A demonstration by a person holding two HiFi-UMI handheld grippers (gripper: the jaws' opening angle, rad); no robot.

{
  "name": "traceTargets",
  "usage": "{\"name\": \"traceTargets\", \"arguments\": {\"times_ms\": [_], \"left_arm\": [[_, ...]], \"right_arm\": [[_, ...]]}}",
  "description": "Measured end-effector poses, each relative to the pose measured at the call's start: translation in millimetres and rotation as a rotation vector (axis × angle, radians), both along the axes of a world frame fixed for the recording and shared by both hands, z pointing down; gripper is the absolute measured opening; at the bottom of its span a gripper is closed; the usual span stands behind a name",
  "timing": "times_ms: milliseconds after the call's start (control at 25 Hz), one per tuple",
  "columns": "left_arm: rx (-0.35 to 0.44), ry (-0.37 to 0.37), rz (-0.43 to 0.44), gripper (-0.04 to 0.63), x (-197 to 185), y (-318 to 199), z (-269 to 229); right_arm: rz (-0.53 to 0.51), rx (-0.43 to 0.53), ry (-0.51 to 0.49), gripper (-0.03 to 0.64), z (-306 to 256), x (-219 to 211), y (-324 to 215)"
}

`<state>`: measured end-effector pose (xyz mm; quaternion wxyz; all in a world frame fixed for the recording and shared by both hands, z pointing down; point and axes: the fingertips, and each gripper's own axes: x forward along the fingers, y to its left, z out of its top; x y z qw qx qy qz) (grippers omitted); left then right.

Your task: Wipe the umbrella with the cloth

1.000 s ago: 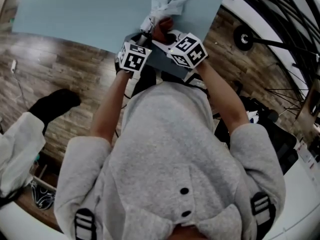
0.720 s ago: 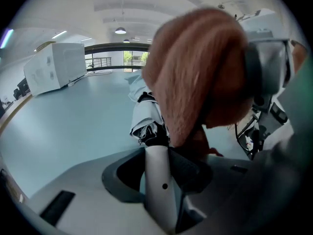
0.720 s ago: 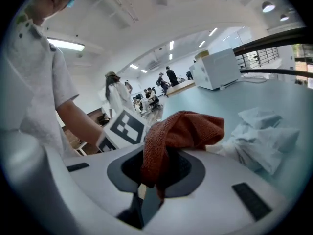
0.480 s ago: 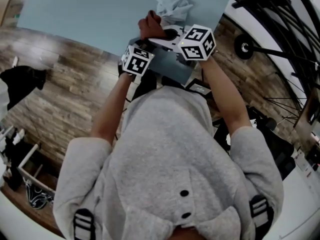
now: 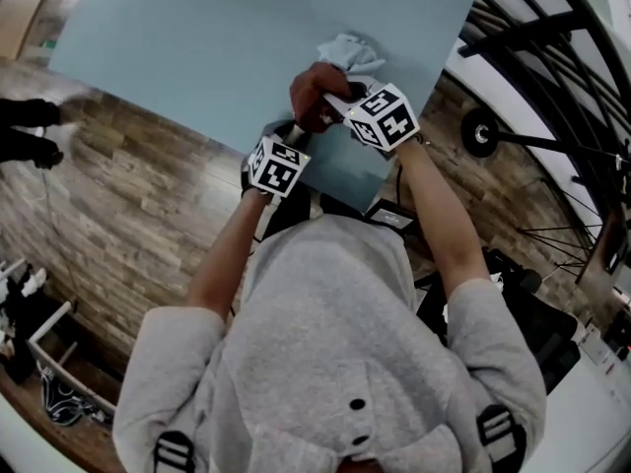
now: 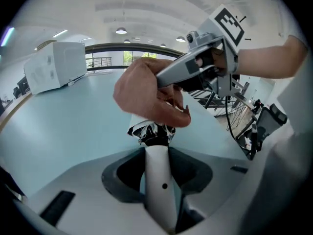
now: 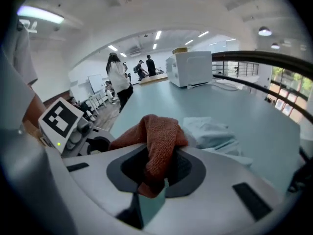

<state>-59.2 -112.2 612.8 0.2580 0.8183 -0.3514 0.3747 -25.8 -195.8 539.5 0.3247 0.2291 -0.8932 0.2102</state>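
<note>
Pale blue counter: left tongs clamp the white-handled folded umbrella, pointing away. Right tongs (clamped on rust-red terry cloth) lie just beyond its handle.

Head view looks steeply down over person's shoulders onto desk near edge; left gripper view, close behind own jaws, faces across desk; right gripper view likewise; all three share cloth

even indoor ceiling light, soft shadows, strong fisheye bending and dark corners in gripper views, mild blur
</note>
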Motion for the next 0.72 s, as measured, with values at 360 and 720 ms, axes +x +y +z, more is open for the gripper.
{"name": "traceTargets", "arguments": {"times_ms": [360,720], "left_arm": [[0.002,0.008,0.004,0.155,0.2,2.1,-3.3],[0.003,0.012,0.008,0.155,-0.9,0.8,-2.5]], "right_arm": [[0.078,0.16,0.141,0.078,-18.4,42.4,-50.9],[0.142,0.21,0.261,0.078,-16.3,84.4,-87.4]]}}
